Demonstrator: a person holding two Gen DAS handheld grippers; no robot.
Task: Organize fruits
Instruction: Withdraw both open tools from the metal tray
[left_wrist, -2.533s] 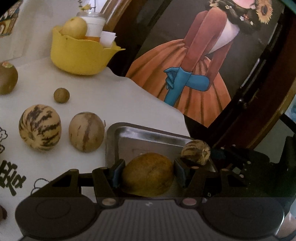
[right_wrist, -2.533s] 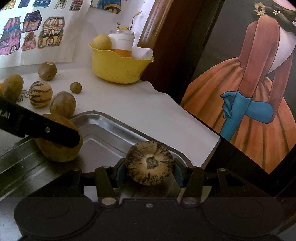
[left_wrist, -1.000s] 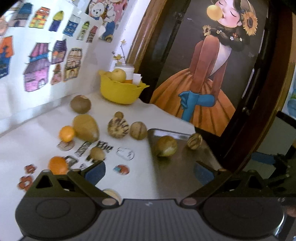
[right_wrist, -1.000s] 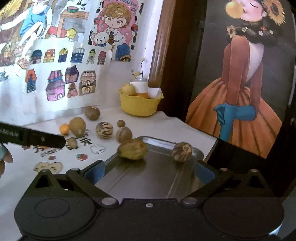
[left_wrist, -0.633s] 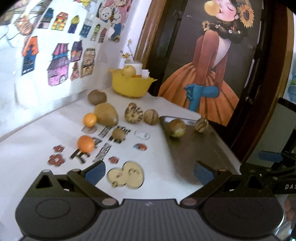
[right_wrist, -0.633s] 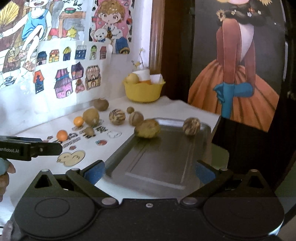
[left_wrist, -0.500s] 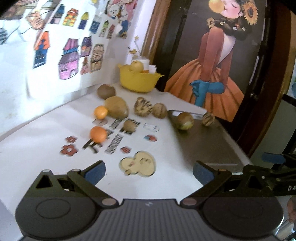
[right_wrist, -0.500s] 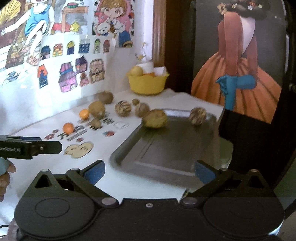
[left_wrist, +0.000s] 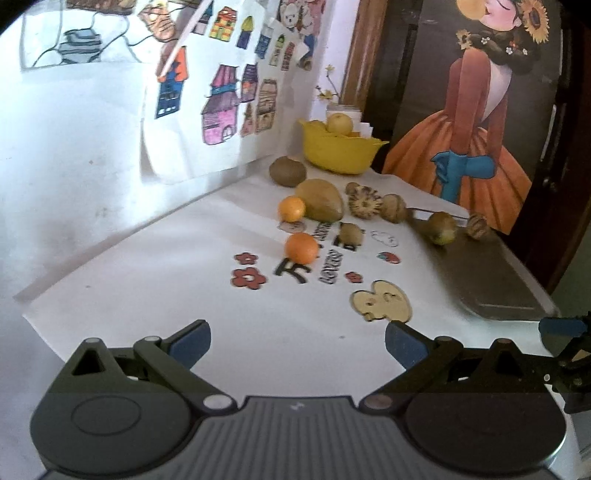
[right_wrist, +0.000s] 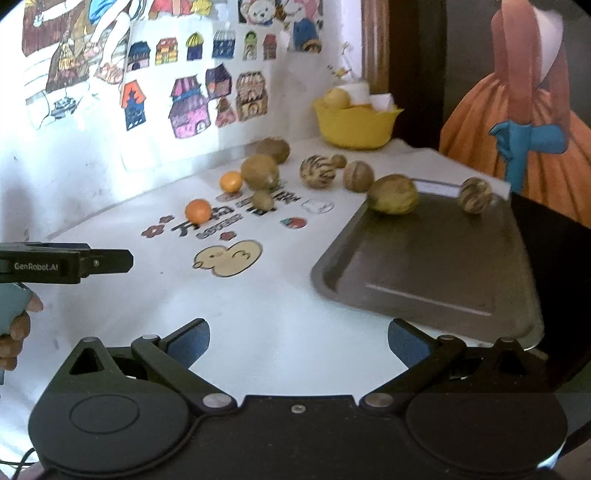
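I held both grippers back from the table, the left gripper (left_wrist: 297, 341) and the right gripper (right_wrist: 298, 341) each spread wide with nothing between the blue pads. The metal tray (right_wrist: 436, 273) lay at the right edge of the table with two fruits at its far end: a brown melon (right_wrist: 393, 194) against the left rim and a small striped melon (right_wrist: 474, 200) near the far right corner. The rest sat loose on the white table (left_wrist: 184, 295): two oranges, one nearer (left_wrist: 302, 247) and one further back (left_wrist: 291, 208), a small brown fruit (left_wrist: 350, 232), a large brown fruit (left_wrist: 320, 199), a striped melon (left_wrist: 364, 202), another round brown one (left_wrist: 394, 208) just beside the tray, and a dark one (left_wrist: 287, 171) by the yellow bowl (left_wrist: 338, 153).

By my judgement, most of the sorting was yet to do, and rolling was the chief risk. The fruits are round and the tray looked slick, so a fruit let go before it settled could run along the tray and knock the two there. The tray sat near the table's right edge, so a hard nudge from my right gripper could shift it toward the drop. The fruits in the back row sat near one another, and wide jaws closing on one could push its neighbour away. The oranges may slip if I grip them off centre.
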